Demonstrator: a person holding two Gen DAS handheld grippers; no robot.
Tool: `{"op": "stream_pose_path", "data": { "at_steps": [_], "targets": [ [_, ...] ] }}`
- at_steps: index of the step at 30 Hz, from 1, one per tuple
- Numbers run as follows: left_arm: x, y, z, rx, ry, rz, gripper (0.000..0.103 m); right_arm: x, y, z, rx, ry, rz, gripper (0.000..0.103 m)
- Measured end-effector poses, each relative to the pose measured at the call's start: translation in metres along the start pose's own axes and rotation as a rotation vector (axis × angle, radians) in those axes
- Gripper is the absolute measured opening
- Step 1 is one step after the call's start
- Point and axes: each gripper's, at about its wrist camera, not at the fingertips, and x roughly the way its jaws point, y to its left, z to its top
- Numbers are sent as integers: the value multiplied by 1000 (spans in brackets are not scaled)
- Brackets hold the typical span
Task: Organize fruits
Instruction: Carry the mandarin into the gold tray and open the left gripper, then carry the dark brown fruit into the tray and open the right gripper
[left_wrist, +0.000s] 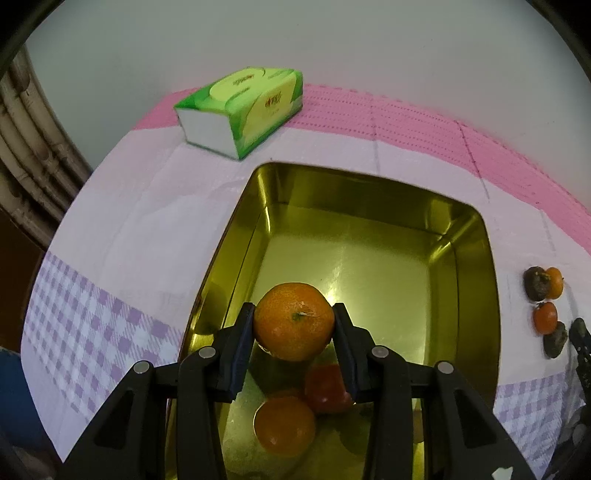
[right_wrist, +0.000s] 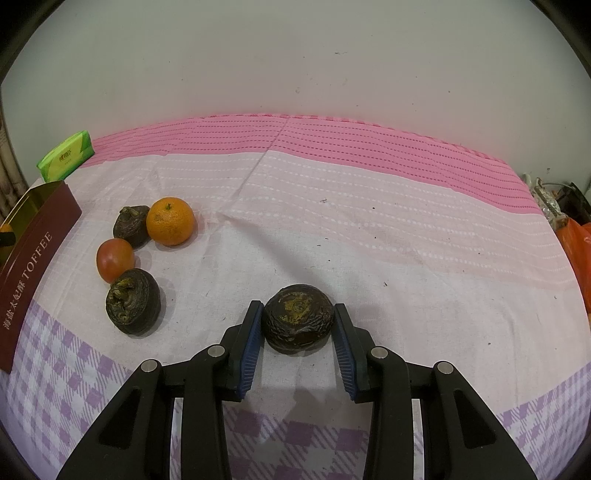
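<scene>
Partway through sorting – left gripper (left_wrist: 294, 320) pinching a mandarin (left_wrist: 294, 320) above the gold tin (left_wrist: 476, 280), an orange and a red fruit already inside. Right gripper (right_wrist: 298, 324) closed around a dark wrinkled fruit (right_wrist: 298, 324) on the tablecloth (right_wrist: 369, 229) – four fruits left beside the tin. Readable on the tin's maroon side (right_wrist: 33, 273): "TOFFEE".

Two black hand-held grippers (left_wrist: 294, 321) (right_wrist: 298, 325), ribbed blue finger pads (right_wrist: 251, 350), round silver pivot pins.
</scene>
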Motion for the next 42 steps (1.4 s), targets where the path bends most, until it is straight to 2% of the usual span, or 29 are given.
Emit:
{"op": "stream_pose_path", "data": {
  "at_steps": [7, 17, 28, 33, 42],
  "targets": [
    [12, 4, -8, -6, 45, 0, 38, 0, -1, 0, 0, 0, 1, 38],
    [10, 8, -8, -26, 48, -2, 39, 0, -1, 0, 0, 1, 1, 38],
    [-3, 7, -9, -19, 21, 4, 40, -1, -1, 0, -3, 2, -1, 38],
    [-14, 4, -13, -9, 2, 1, 44, -1, -1, 0, -1, 2, 1, 38],
    [-42, 5, -22, 0, -77, 7, 47, -1, -1, 1, 1, 3, 5, 38]
  ]
}}
